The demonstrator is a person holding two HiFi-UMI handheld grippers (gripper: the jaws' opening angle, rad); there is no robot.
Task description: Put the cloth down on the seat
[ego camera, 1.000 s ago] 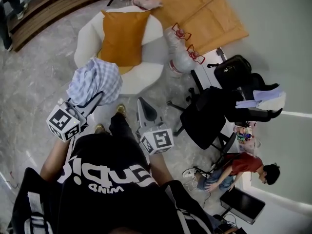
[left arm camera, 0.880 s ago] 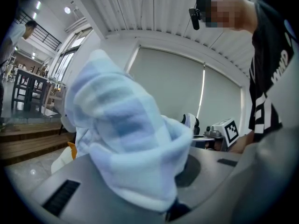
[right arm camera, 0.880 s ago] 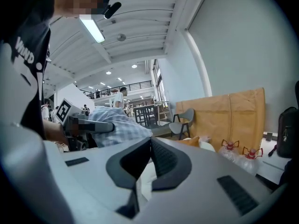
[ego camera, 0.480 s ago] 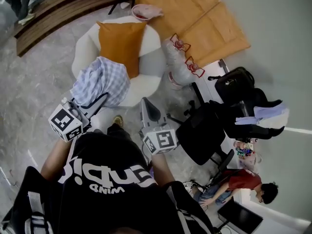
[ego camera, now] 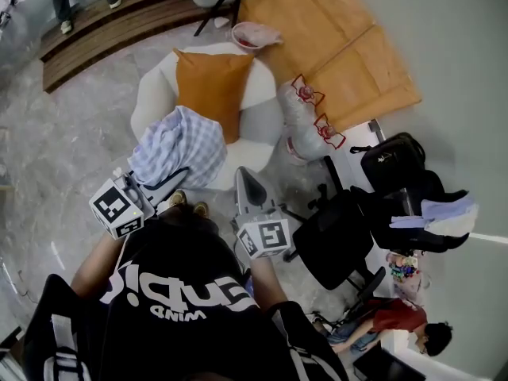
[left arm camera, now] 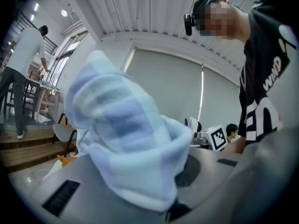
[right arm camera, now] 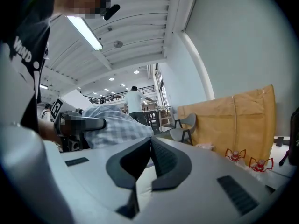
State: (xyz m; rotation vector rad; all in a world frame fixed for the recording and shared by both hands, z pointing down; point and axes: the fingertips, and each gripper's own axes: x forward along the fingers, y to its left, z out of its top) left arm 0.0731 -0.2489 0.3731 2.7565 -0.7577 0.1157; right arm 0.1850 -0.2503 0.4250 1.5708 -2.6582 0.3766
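I see the cloth (ego camera: 176, 143), a blue-and-white checked fabric, bunched into a loose heap and pinched in the left gripper (ego camera: 175, 178). It hangs over the near front edge of the seat (ego camera: 151, 94), a round white armchair. Whether it rests on the seat I can't tell.

Head view looks steeply down from overhead; both gripper views sit close, looking level along their jaws. All share the cloth (ego camera: 171, 145).
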